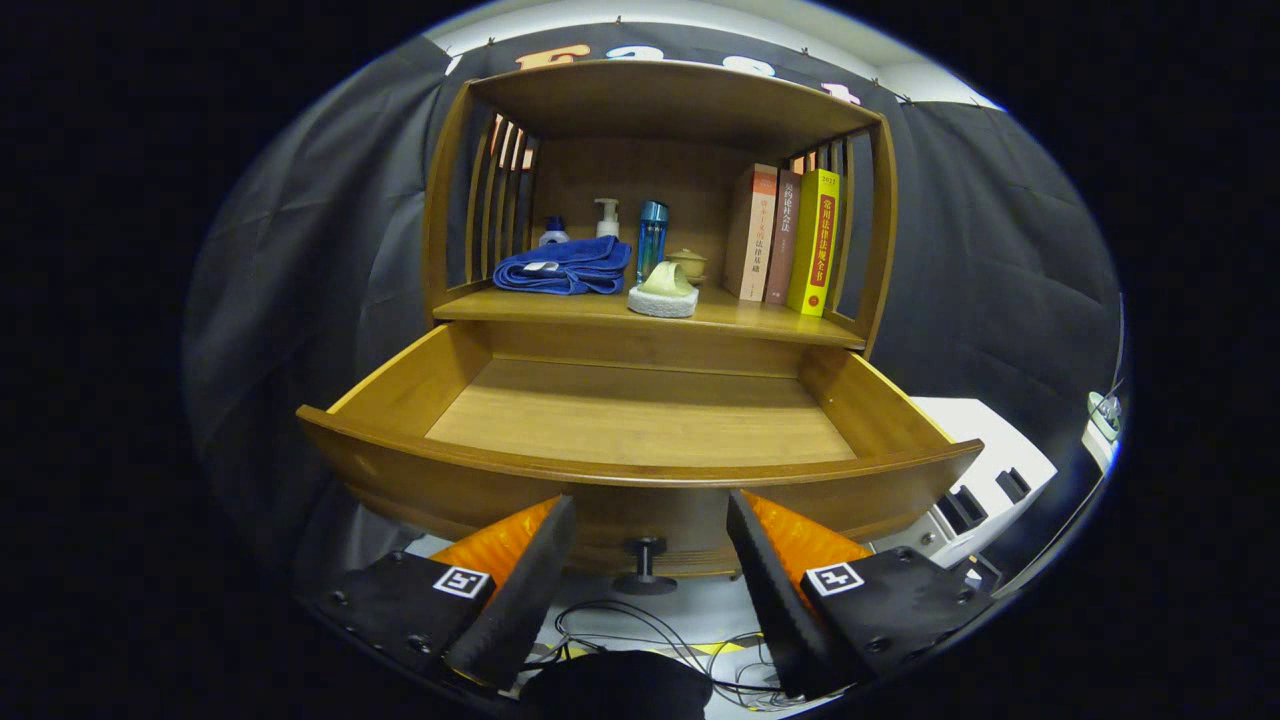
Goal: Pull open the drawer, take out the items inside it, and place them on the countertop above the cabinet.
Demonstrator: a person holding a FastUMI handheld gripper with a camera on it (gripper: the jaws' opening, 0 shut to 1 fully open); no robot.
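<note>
The drawer [640, 415] stands pulled out just ahead of the claw [650, 560], whose fingers are apart and hold nothing, the knob [645, 562] between them. The rigid wood looks heavy; that knob seems the best hold. The visible floor is bare; the front wall hides the near strip.

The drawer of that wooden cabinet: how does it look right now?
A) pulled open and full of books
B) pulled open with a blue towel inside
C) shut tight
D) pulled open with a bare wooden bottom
D: the drawer is pulled out and shows only bare wood inside, with its knob between the fingers of the open tool; the blue towel and books sit on the countertop above.
</note>
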